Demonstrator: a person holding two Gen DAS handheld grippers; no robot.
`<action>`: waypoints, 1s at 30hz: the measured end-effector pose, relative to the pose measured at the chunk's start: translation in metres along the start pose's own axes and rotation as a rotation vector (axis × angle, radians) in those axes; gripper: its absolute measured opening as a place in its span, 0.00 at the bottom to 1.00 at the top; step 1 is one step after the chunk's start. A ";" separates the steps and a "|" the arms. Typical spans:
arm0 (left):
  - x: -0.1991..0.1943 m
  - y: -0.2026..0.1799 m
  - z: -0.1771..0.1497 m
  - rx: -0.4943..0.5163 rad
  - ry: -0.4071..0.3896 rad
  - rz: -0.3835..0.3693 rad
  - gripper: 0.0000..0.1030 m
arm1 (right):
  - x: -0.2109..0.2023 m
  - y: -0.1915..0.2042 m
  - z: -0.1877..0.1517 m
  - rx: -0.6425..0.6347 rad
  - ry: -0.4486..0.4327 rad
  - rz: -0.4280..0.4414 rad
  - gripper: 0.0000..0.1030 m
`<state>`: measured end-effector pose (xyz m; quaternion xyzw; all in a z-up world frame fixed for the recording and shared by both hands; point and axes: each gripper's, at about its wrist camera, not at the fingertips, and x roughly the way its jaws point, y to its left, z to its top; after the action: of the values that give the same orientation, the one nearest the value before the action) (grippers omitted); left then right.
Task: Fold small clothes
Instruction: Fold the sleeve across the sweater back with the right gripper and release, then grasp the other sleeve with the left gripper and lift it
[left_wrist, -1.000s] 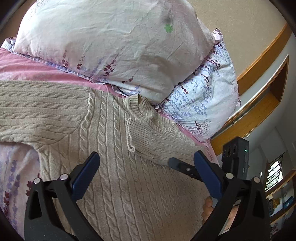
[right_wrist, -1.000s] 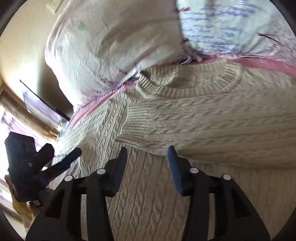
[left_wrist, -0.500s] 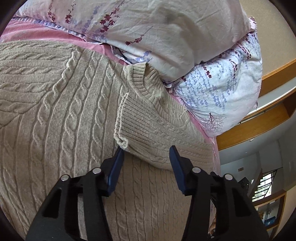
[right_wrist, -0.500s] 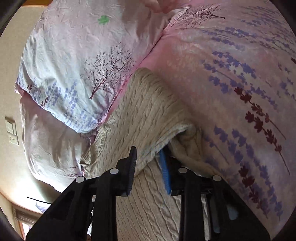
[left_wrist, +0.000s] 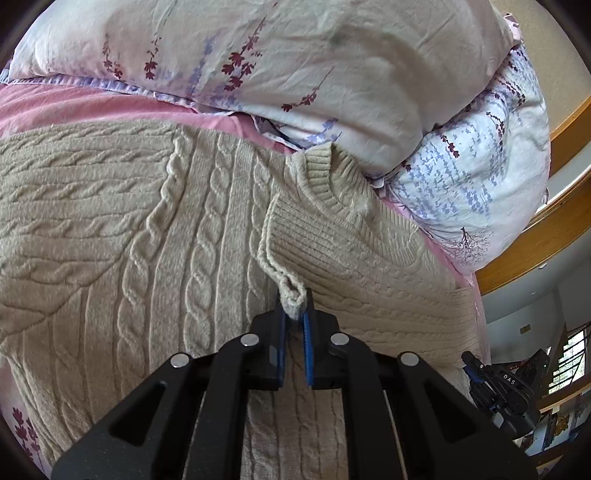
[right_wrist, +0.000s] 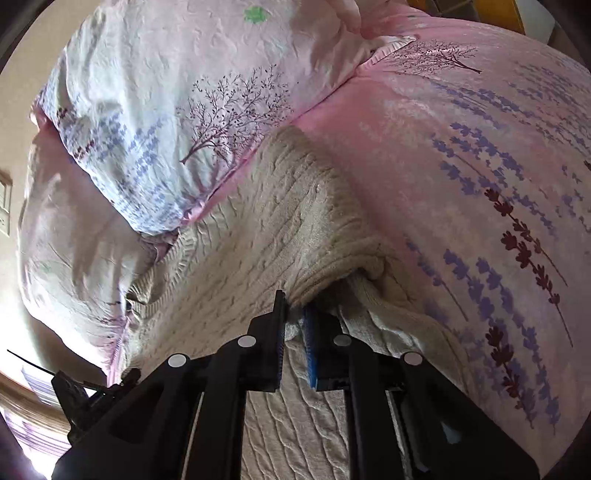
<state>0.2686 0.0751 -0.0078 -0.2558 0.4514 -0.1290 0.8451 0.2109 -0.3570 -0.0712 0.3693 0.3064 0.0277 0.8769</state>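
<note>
Left gripper and right gripper each pinch the sweater.

On the left, our blue pads are pressed together on the ribbed cuff of a sleeve folded across the cable-knit front. On the right, we clamp a bunched fold of knit at the sweater's edge. The sweater lies spread on the pink floral sheet, its collar just below the pillows.

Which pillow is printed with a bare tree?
The lower pillow, bluish-white with a tree print, wedged against the sweater; the upper pillow shows only flower sprigs.
</note>
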 end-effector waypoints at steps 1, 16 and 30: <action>-0.002 -0.002 -0.001 0.014 0.003 0.008 0.11 | -0.004 0.003 -0.002 -0.014 -0.001 -0.019 0.18; -0.163 0.120 -0.032 -0.211 -0.231 0.068 0.55 | 0.034 0.124 -0.030 -0.532 0.060 -0.187 0.42; -0.206 0.244 -0.034 -0.688 -0.385 0.099 0.42 | 0.035 0.123 -0.041 -0.526 0.086 -0.165 0.55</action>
<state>0.1221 0.3603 -0.0142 -0.5215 0.3135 0.1207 0.7843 0.2384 -0.2322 -0.0293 0.1014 0.3548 0.0506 0.9281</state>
